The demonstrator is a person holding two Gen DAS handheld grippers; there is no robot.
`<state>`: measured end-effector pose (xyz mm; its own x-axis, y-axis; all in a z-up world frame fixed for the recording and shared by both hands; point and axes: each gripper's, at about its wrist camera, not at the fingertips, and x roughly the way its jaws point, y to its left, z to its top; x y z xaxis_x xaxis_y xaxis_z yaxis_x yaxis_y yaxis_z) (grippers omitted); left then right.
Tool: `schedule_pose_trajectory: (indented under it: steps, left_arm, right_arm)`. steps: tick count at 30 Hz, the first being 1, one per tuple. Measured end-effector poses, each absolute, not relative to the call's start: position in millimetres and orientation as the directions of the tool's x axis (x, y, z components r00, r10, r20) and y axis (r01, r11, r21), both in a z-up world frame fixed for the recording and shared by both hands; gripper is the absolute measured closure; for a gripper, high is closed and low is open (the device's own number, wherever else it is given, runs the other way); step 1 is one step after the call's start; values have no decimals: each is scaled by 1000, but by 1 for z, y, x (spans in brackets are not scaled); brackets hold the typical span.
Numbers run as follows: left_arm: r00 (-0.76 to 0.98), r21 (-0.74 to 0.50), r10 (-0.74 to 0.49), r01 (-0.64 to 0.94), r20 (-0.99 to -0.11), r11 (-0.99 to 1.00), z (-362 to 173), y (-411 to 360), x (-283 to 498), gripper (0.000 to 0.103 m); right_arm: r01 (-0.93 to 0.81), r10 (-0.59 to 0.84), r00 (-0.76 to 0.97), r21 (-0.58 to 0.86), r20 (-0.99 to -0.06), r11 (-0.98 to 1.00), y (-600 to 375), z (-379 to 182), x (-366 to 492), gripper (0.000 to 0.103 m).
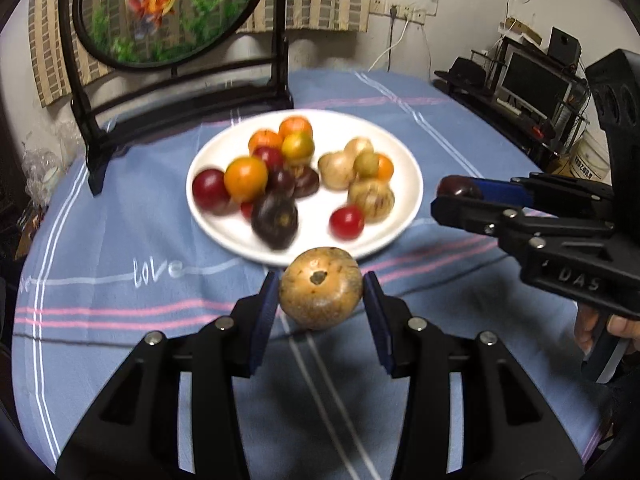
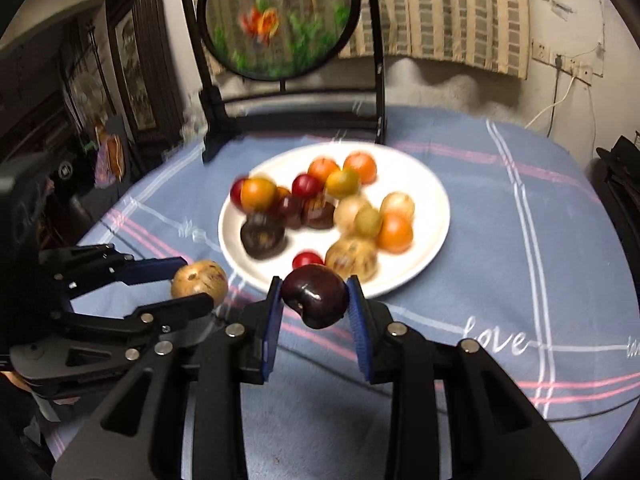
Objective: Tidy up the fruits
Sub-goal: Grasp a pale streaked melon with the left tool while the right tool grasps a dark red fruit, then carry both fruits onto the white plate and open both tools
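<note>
A white plate [image 1: 404,216] on the blue tablecloth holds several orange, red, dark purple and tan fruits. My left gripper [image 1: 320,292] is shut on a tan round fruit [image 1: 320,286], held above the cloth just in front of the plate's near rim. My right gripper [image 2: 315,296] is shut on a dark purple plum [image 2: 315,294], held at the plate's near edge. In the left wrist view the right gripper [image 1: 456,196] and its plum [image 1: 456,188] hang to the right of the plate. In the right wrist view the left gripper [image 2: 196,284] with the tan fruit [image 2: 199,282] sits left of the plate [image 2: 432,236].
A black stand with a round goldfish picture [image 1: 160,8] rises behind the plate, at the table's far side. The blue striped cloth [image 1: 120,280] covers the round table. Shelves with electronics [image 1: 528,80] stand beyond the table at the right.
</note>
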<state>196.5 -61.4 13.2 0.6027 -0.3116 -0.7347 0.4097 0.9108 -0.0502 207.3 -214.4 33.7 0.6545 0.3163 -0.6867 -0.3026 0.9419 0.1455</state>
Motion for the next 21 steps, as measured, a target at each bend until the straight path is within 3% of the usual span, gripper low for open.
schedule_pose_trajectory:
  steps: [12, 21]
  left_arm:
    - [631, -37, -295, 389, -717, 921, 33, -90, 268, 59]
    - [619, -45, -244, 319, -747, 947, 13, -94, 323, 58]
  right_arm:
    - [-291, 327, 699, 165, -636, 943, -219, 45, 268, 70]
    - [-261, 360, 617, 250, -699, 932, -214, 15, 345, 70]
